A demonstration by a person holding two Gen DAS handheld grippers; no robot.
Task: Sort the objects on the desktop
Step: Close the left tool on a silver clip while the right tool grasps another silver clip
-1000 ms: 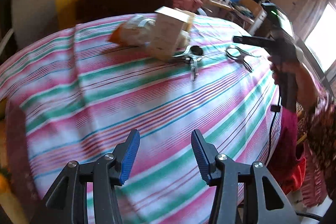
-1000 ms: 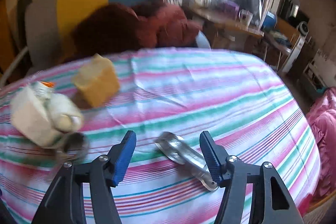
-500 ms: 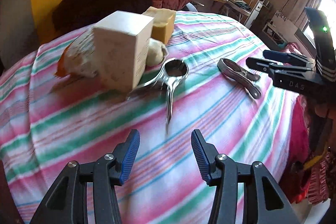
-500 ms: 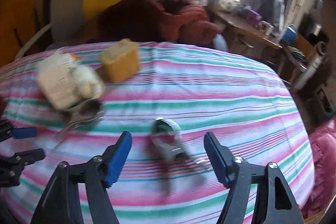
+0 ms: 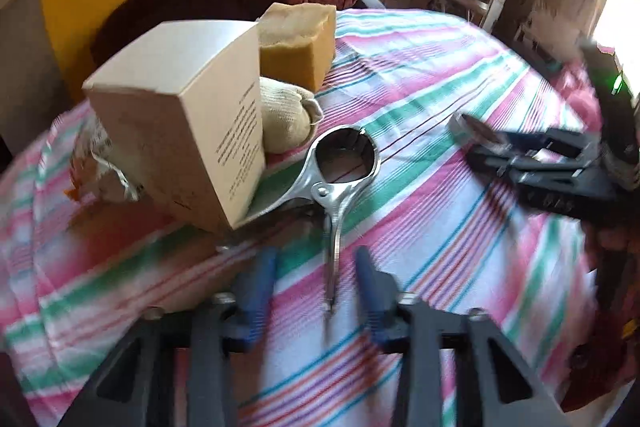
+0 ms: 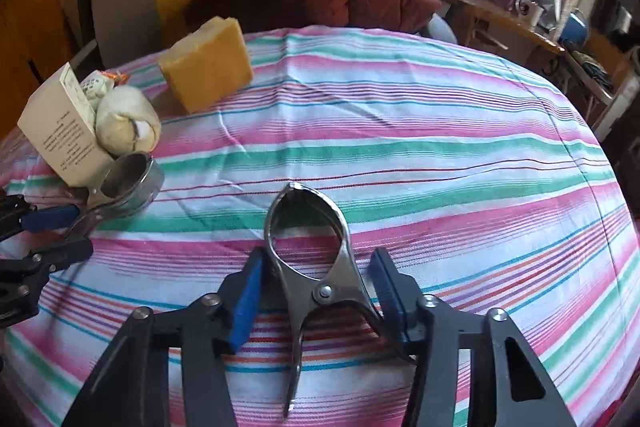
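Left wrist view: your left gripper point(image 5: 316, 291) is closing, pads either side of the thin handle of the ring-headed steel clamp point(image 5: 340, 167) but not yet touching it. Its ring lies ahead, against the white carton point(image 5: 180, 115). The handle is stiff, slick and narrow, so it may skid; pinch it squarely.

Right wrist view: your right gripper point(image 6: 320, 297) is closing around the pointed spring clamp point(image 6: 310, 255), which lies between the pads; contact looks near but unconfirmed. Take it at the pivot, where the springy metal is widest.
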